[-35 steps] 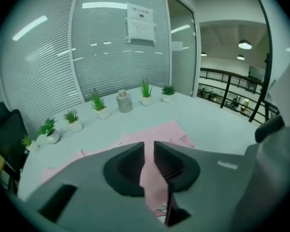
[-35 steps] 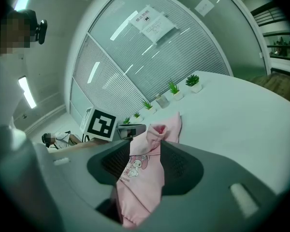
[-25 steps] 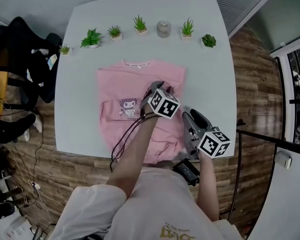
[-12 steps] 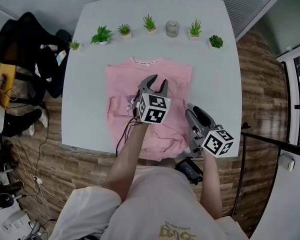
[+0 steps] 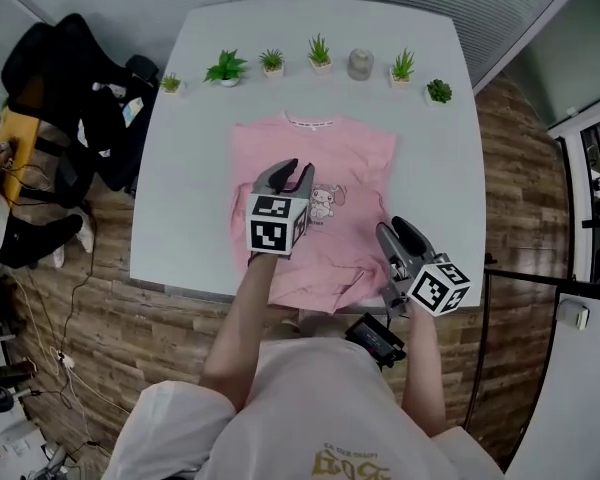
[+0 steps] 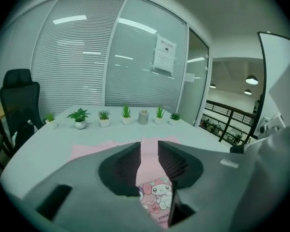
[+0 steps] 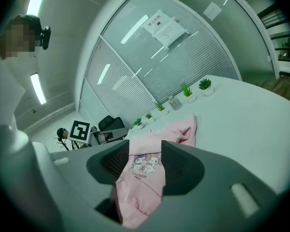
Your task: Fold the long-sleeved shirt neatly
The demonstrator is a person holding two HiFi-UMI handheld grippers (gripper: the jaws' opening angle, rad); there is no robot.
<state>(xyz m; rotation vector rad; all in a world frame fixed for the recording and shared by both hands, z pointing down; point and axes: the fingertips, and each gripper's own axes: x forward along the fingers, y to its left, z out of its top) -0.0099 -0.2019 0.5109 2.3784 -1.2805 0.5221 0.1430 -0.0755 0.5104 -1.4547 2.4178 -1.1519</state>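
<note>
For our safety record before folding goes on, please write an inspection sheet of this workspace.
Surface: white rounded table, shirt's hem at its front edge.
Job's things: pink long-sleeved shirt with cartoon print, spread out, print up.
Clutter: six small green potted plants and a grey jar along the far edge.
Grippers: left gripper over the shirt, jaws slightly apart, just been closing, nothing between; right gripper at the shirt's near right corner, jaws apart.
Cables: thin cables on the wooden floor, left.
Surroundings: black office chair, glass wall with blinds.

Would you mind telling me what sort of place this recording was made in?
Most likely an office meeting room: a large white table, glass walls fitted with blinds, a black office chair and a row of small potted plants.
</note>
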